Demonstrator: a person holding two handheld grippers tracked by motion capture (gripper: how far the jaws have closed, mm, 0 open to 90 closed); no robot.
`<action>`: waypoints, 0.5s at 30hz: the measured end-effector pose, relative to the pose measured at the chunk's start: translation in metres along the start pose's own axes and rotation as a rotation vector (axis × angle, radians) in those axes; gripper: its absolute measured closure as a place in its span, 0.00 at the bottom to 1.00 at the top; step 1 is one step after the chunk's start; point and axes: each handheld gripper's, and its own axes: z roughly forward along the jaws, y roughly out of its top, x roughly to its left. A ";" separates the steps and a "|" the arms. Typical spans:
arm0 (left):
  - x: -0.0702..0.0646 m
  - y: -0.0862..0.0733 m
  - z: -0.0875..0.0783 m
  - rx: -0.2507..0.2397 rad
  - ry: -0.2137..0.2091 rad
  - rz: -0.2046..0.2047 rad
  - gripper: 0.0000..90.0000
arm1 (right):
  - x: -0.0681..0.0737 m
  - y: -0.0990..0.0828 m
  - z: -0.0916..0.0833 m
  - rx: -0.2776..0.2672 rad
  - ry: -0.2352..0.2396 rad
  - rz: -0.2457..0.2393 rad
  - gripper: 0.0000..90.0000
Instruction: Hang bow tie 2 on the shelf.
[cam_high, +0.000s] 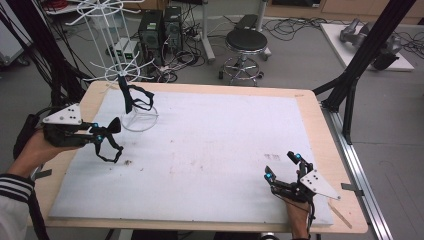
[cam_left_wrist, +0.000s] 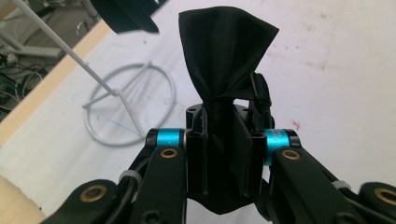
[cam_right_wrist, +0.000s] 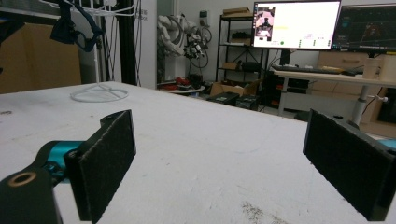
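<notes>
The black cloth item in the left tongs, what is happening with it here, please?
A person holds tongs in each hand at a white-covered table. The left tongs are shut on a black fabric bow tie with a strap, held just above the table near the white wire hanging rack. Another black strapped piece already hangs on that rack. The right tongs rest open and empty near the table's near right corner.
</notes>
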 end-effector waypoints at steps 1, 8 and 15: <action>0.000 0.001 -0.001 -0.013 0.006 -0.008 0.85 | 0.000 0.000 0.000 0.000 0.000 -0.001 0.10; 0.003 0.004 -0.007 -0.076 0.032 -0.036 0.85 | 0.000 0.000 0.000 0.002 0.001 0.007 0.10; 0.006 0.007 -0.018 -0.159 0.056 -0.068 0.85 | 0.000 0.000 0.000 0.006 0.002 0.007 0.10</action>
